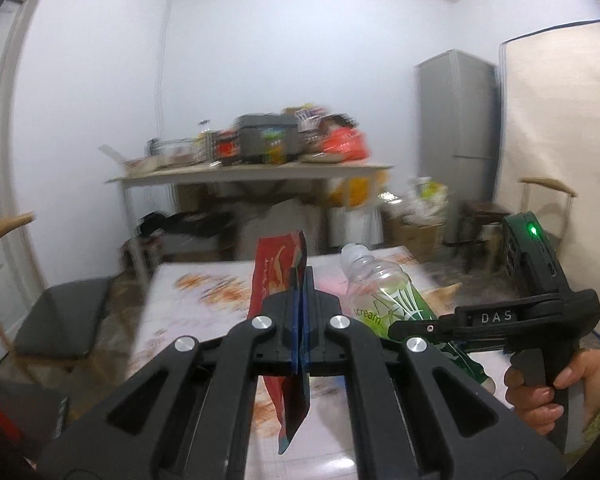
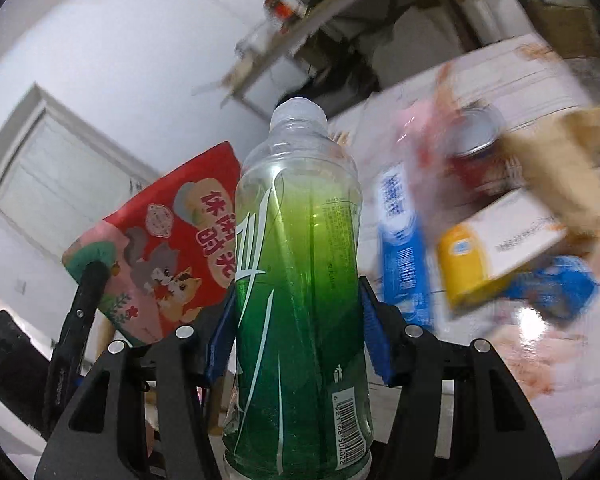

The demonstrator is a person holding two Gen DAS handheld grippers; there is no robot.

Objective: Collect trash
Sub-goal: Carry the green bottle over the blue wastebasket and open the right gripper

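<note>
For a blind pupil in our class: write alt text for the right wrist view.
The right gripper clamps a clear plastic bottle with a green label, cap end pointing away. Left of it hangs a red snack bag; right of it, blurred cartons and a can lie on a table.

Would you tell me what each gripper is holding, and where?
Left gripper: red snack bag, pinched mid-length. Right gripper: green bottle, clamped around its lower body.

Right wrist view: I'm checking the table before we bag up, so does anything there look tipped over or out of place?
Yes. A red can seems to lie on its side on the table, among a blue pack and a yellow-and-white box strewn at angles. Blur hides finer detail. The bottle in the right gripper looks intact.
</note>
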